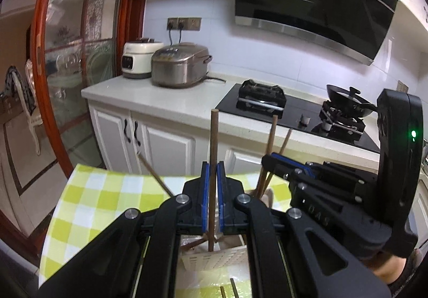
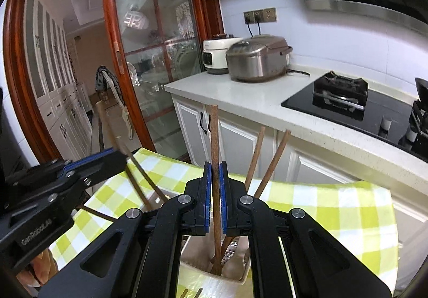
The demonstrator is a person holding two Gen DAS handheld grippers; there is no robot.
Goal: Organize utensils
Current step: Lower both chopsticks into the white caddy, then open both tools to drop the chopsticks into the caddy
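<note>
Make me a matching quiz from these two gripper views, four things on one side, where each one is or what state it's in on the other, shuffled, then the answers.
Things:
1. left gripper
2. rice cooker
3. wok
4. utensil holder

Places or states:
A. on the stove burner
B. on the checked cloth, chopsticks standing in it
C. shut on an upright chopstick
D. on the white counter, near the wall sockets

Pairs: 1-C, 2-D, 3-A, 4-B
</note>
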